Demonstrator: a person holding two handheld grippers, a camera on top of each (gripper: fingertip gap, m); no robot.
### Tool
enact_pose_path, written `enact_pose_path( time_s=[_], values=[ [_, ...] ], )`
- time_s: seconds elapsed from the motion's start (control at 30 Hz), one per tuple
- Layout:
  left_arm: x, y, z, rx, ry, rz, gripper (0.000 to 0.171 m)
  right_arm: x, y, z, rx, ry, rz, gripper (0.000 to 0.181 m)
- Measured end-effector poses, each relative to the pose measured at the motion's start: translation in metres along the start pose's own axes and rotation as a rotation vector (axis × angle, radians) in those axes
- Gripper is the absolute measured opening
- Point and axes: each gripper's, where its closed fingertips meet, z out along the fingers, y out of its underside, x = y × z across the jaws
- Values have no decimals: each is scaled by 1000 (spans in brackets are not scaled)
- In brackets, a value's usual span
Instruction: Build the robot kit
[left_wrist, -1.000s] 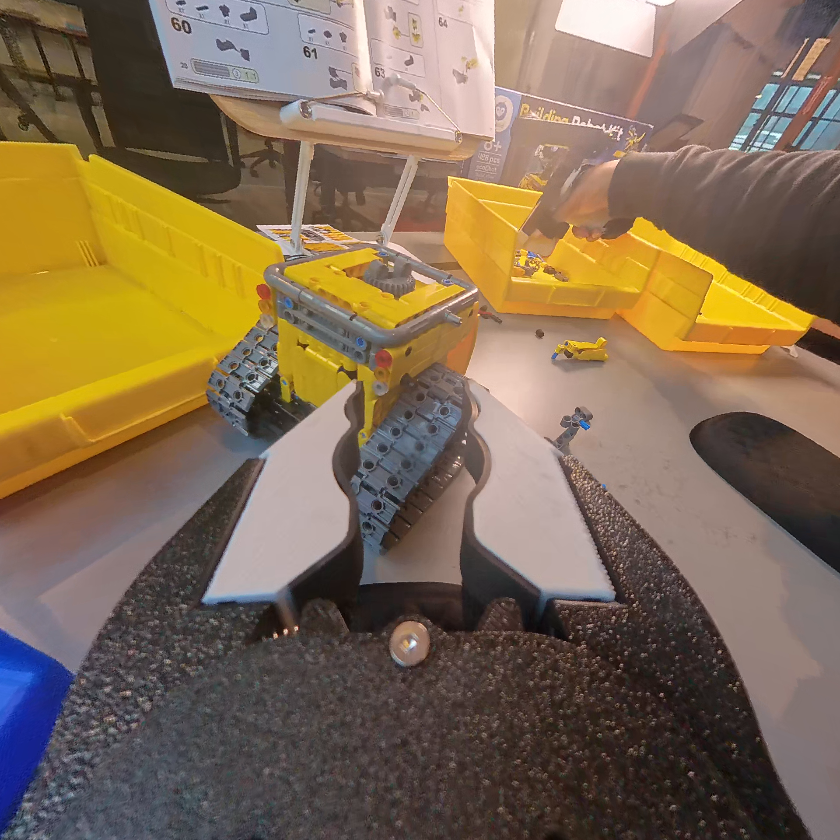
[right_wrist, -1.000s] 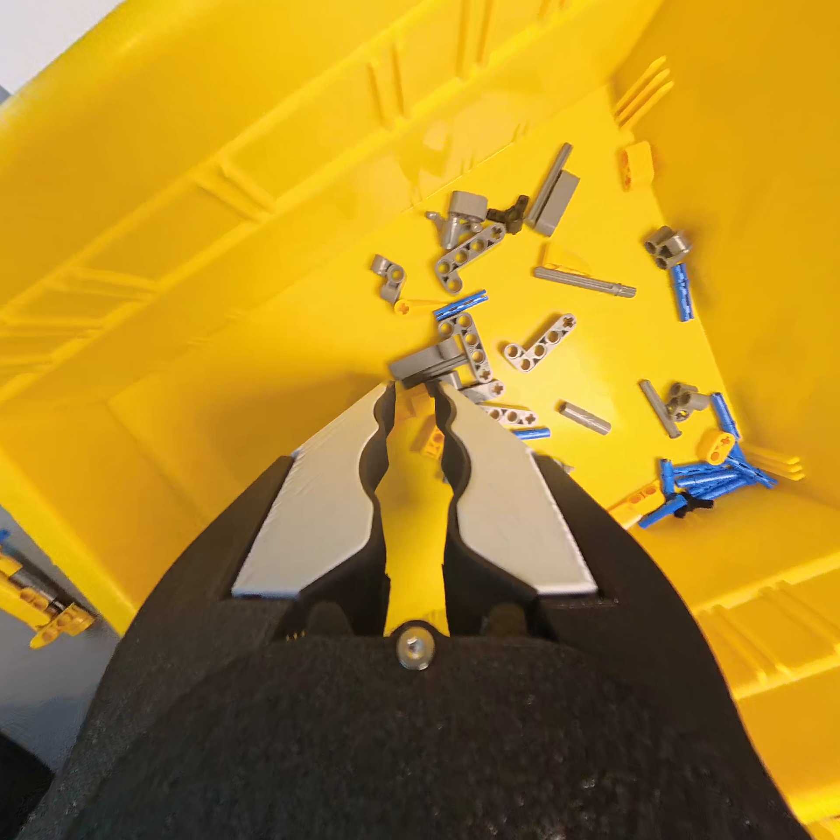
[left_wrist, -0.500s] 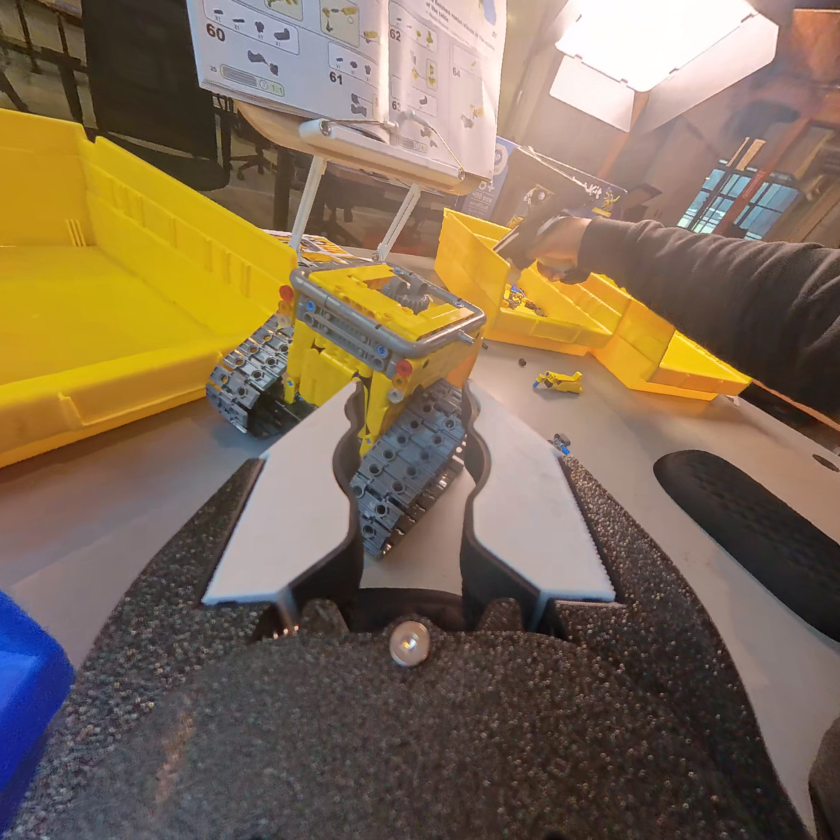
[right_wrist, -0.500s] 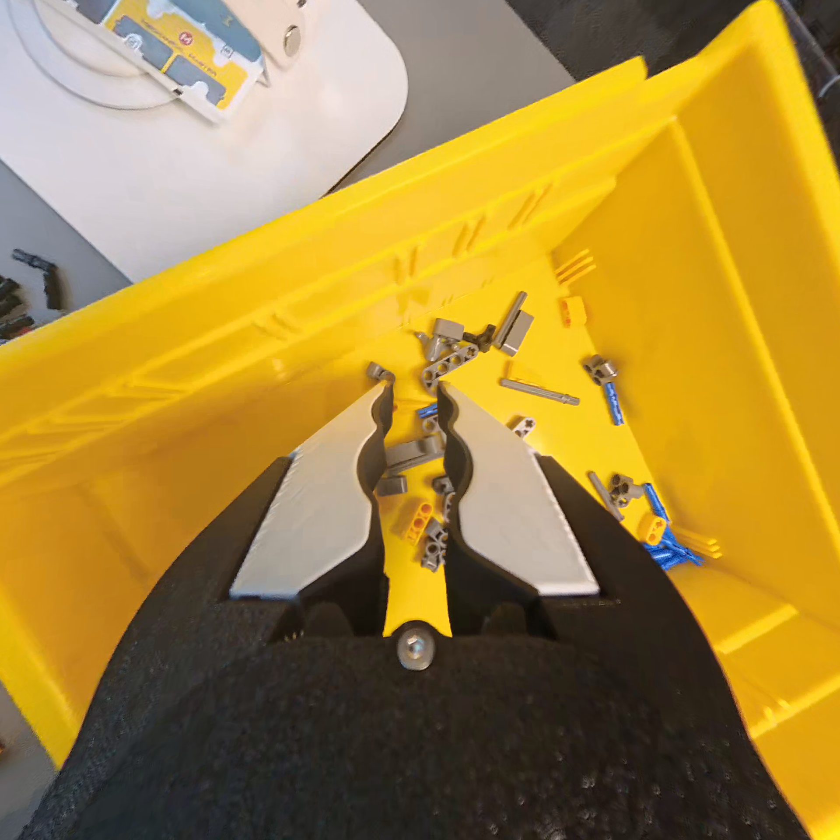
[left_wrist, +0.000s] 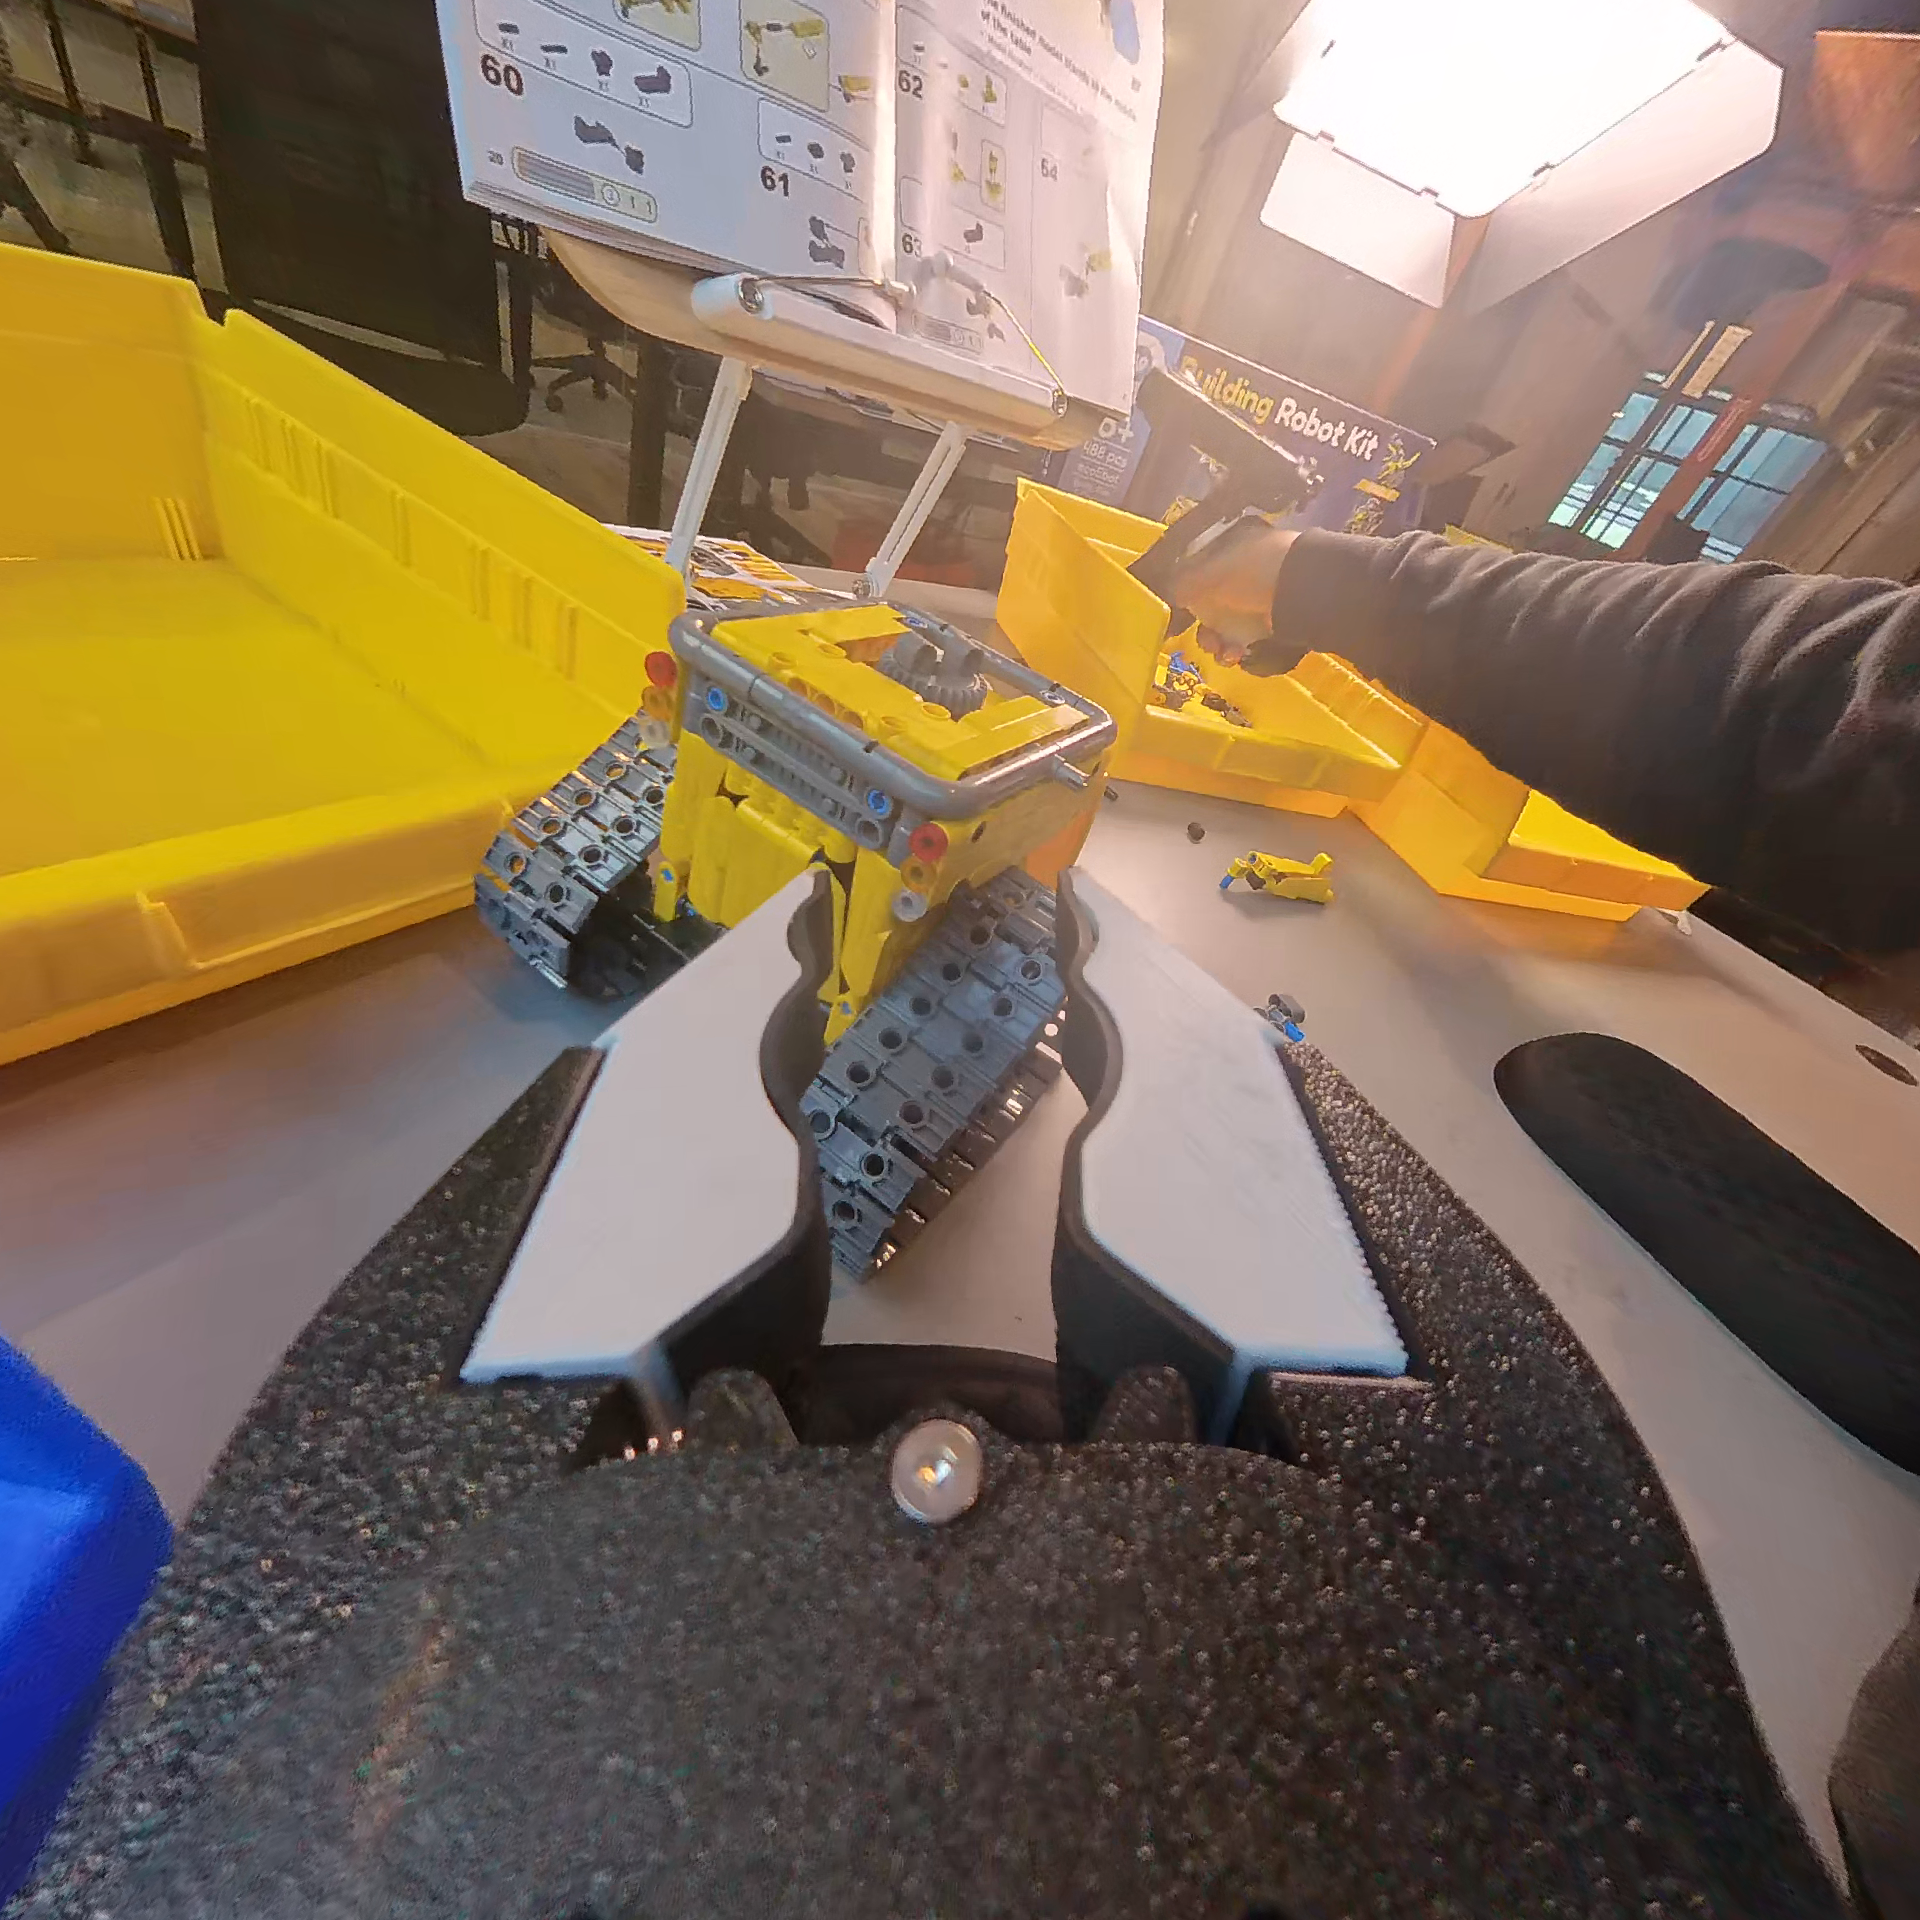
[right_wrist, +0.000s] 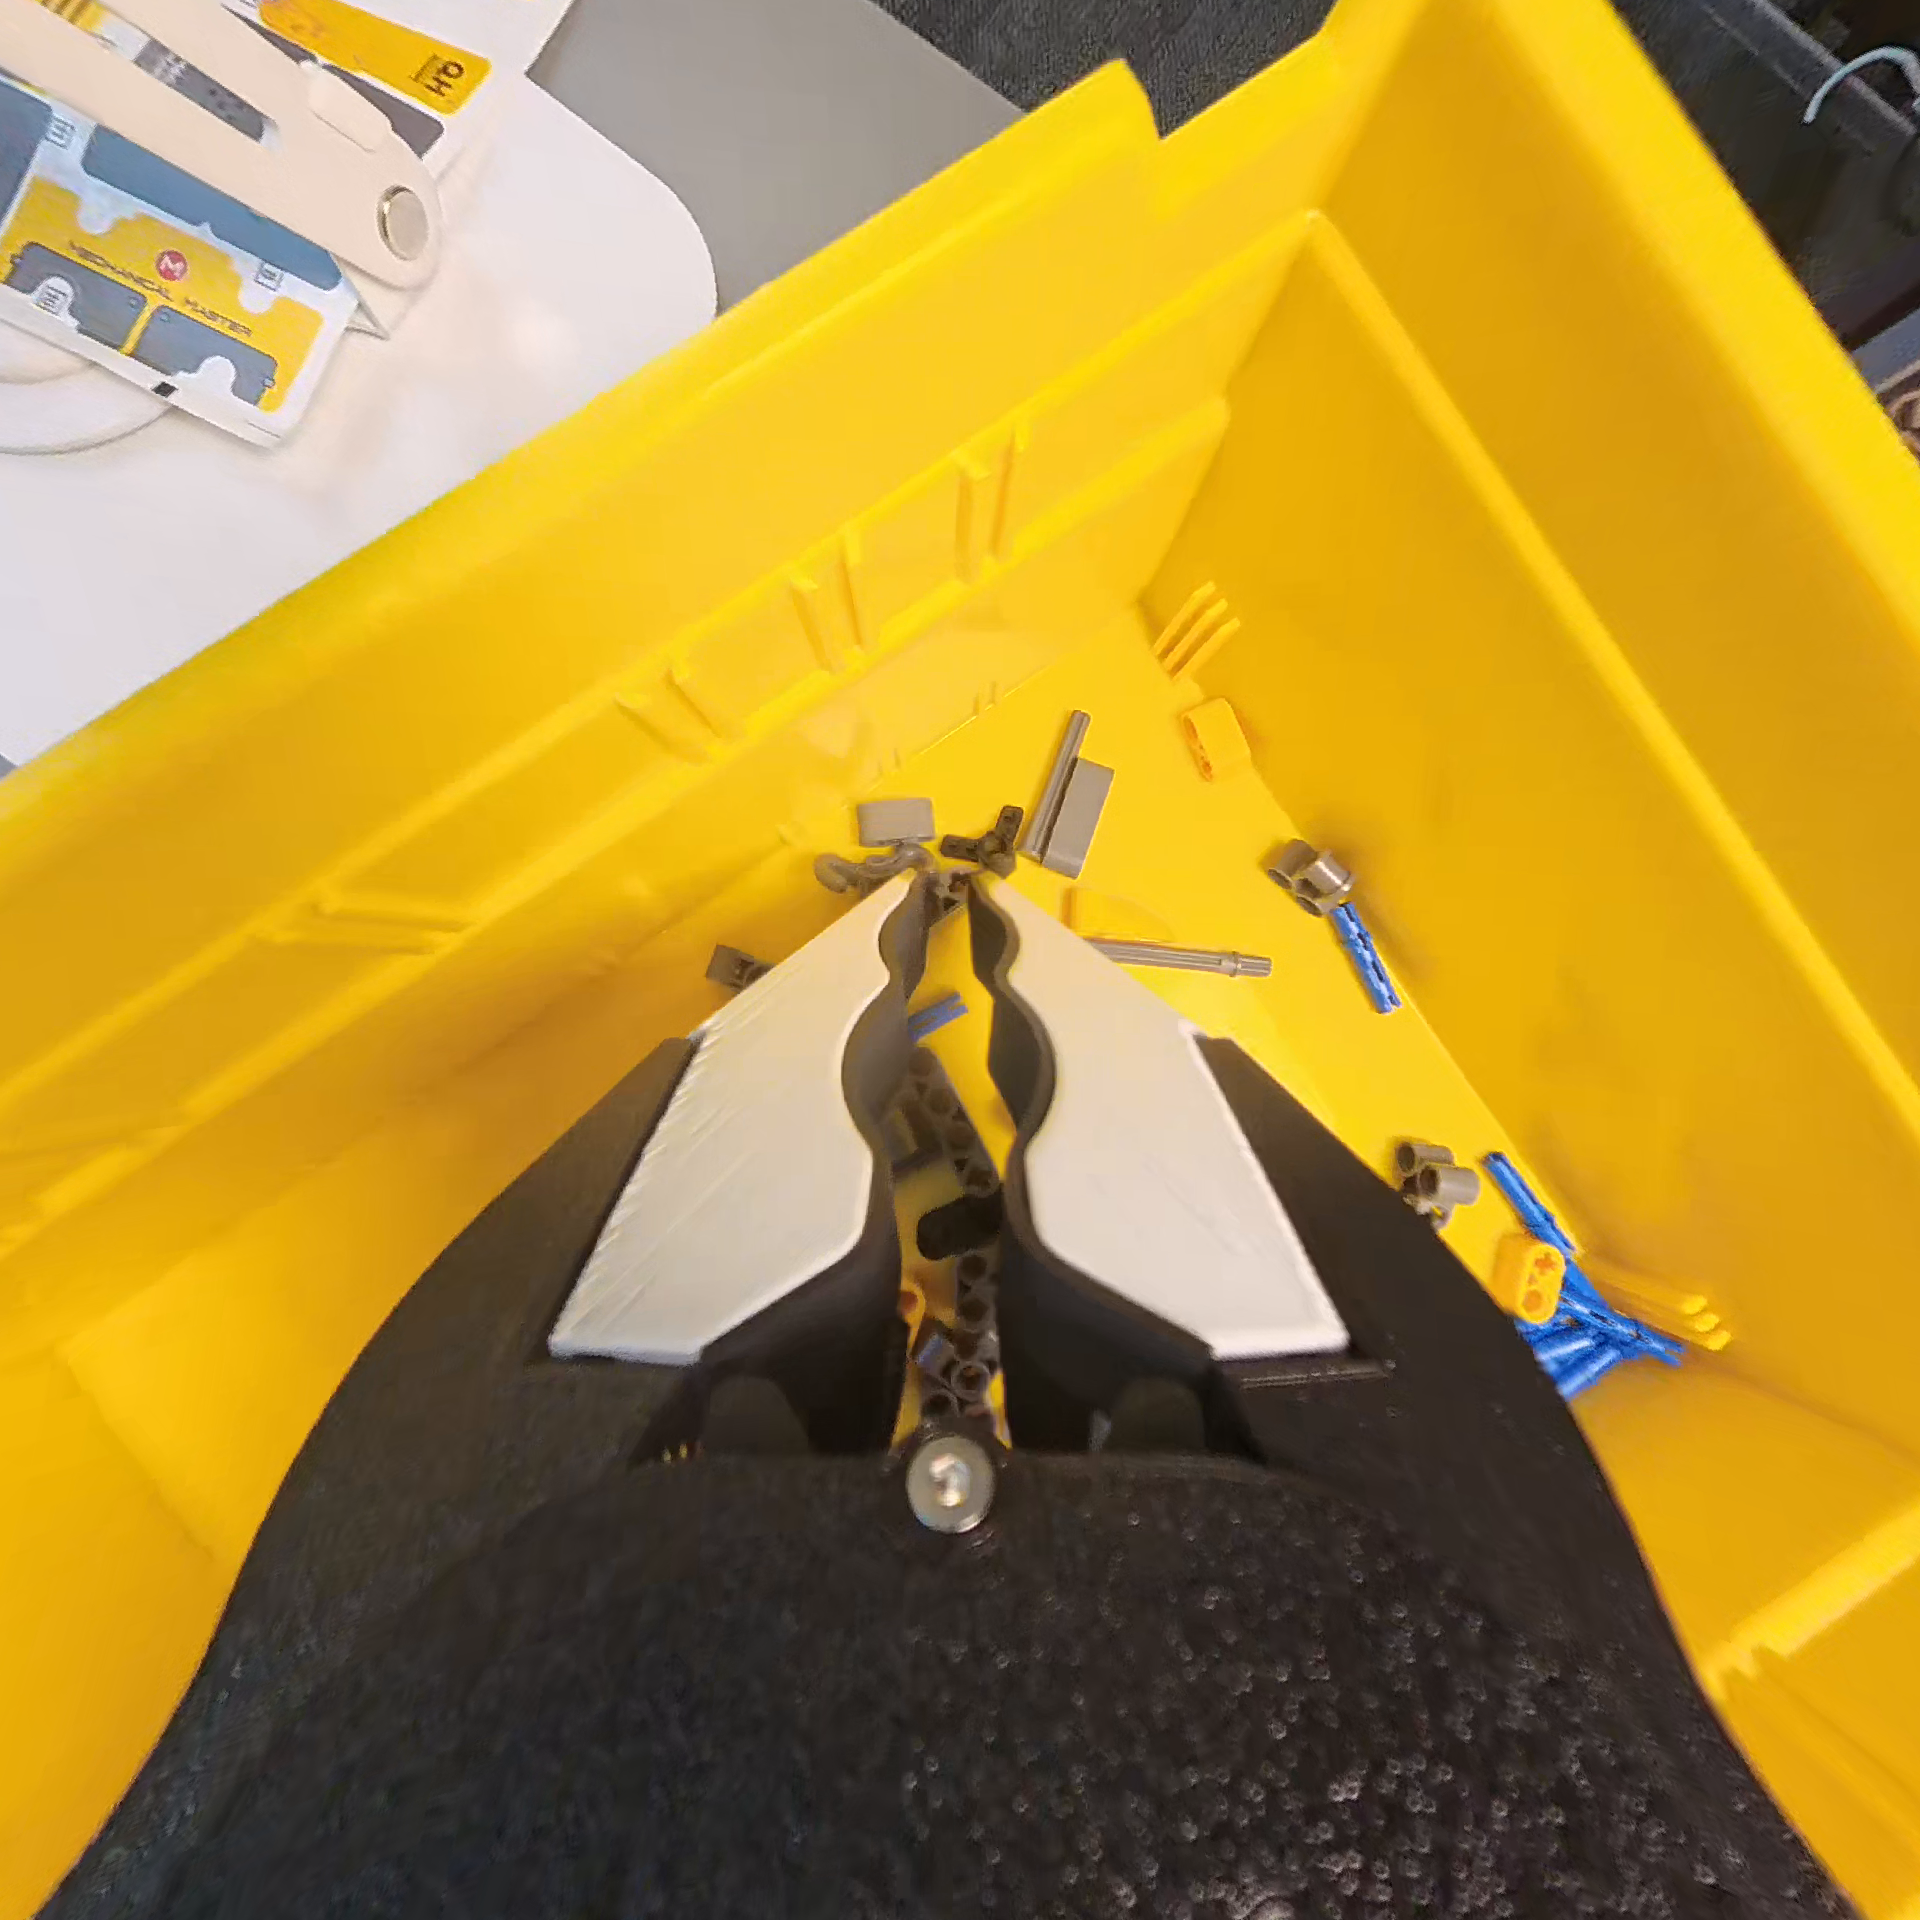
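Left wrist view: grey table, yellow bins, workshop behind.

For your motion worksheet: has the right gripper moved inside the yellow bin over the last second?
Yes. The right gripper has travelled toward the yellow bin's far corner; its tips now reach the grey pieces there.
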Motion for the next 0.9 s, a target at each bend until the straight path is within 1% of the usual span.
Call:
enact_pose_path(
  time_s=[0.03, 0.1, 0.17, 0.23, 0.3, 0.37, 0.4, 0.47, 0.53, 0.6, 0.73, 0.83, 0.9],
  values=[
    [0, 0, 0, 0, 0, -1, 41, -1, 1, 0, -9, -9, 3, 0],
    [0, 0, 0, 1, -1, -2, 41, 0, 4, -2, -37, -12, -1, 0],
    [0, 0, 0, 0, 1, -3, 41, -3, 9, -7, -78, -51, 1, 0],
    [0, 0, 0, -1, 2, -4, 41, -5, 8, -16, -81, -86, 11, 0],
    [0, 0, 0, -2, 2, -5, 41, 6, 1, -28, -44, -54, 34, 0],
    [0, 1, 1, -5, 3, -6, 41, 21, -6, -41, -9, -9, 70, 9],
    [0, 1, 1, -6, 3, -6, 41, 30, -6, -47, -4, 24, 87, 13],
    [0, 1, 1, -8, 3, -6, 41, 49, -3, -57, -14, 105, 109, 14],
    [0, 1, 1, -8, 2, -7, 41, 63, 2, -64, -31, 153, 143, 14],
    [-1, 1, 1, -7, 2, -8, 41, 71, 11, -67, -61, 183, 171, 16],
    [1, 2, 2, -16, 7, -4, 41, 88, 31, -66, -156, 287, 155, 16],
    [2, 4, 3, -23, 7, 5, 41, 89, 34, -60, -210, 320, 129, 17],
    [1, 3, 2, -19, 5, 5, 41, 86, 38, -54, -265, 313, 121, 18]
  ],
)
